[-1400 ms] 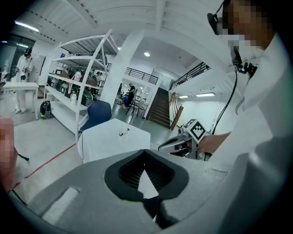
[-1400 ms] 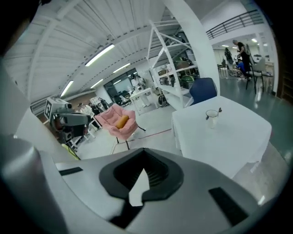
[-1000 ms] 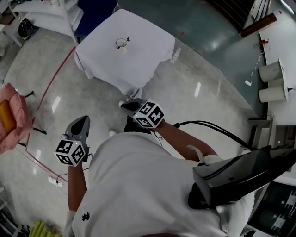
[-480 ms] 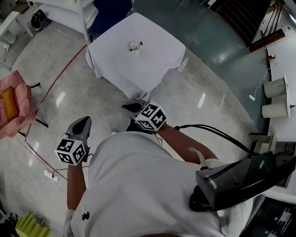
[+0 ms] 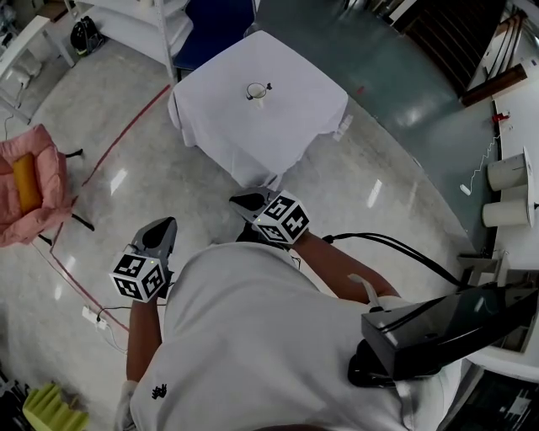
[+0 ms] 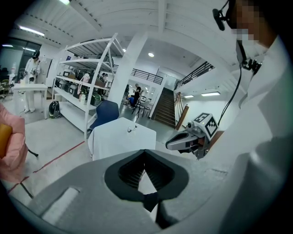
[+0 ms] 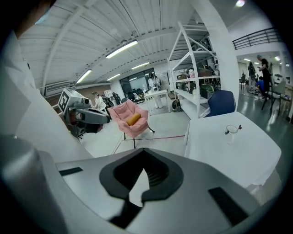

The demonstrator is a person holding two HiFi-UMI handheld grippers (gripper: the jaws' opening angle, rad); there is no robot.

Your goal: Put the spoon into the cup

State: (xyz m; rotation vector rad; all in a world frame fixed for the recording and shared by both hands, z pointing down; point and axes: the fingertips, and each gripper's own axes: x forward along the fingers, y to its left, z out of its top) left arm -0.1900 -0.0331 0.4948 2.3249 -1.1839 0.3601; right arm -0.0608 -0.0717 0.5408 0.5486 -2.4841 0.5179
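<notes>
A small clear cup (image 5: 255, 91) stands near the middle of a white-clothed table (image 5: 295, 126), far ahead of me across the floor. The dark spoon (image 5: 269, 86) lies just right of the cup. Both show tiny in the left gripper view, cup (image 6: 131, 130), and in the right gripper view, cup (image 7: 232, 131) with spoon (image 7: 238, 128). My left gripper (image 5: 162, 229) and right gripper (image 5: 242, 201) hang in front of my body, well short of the table. Each has its jaws together with nothing between them, left gripper (image 6: 144, 150), right gripper (image 7: 143, 150).
A pink armchair (image 5: 29, 189) with an orange cushion stands at the left. White shelving (image 6: 87, 91) and a blue chair (image 5: 215, 21) lie beyond the table. A red line (image 5: 126, 130) runs along the glossy floor. A counter with white rolls (image 5: 505, 172) is at the right.
The table with the cup has slid lower and rightward in the head view, nearer to me. Both grippers keep much the same place before my body, still shut.
</notes>
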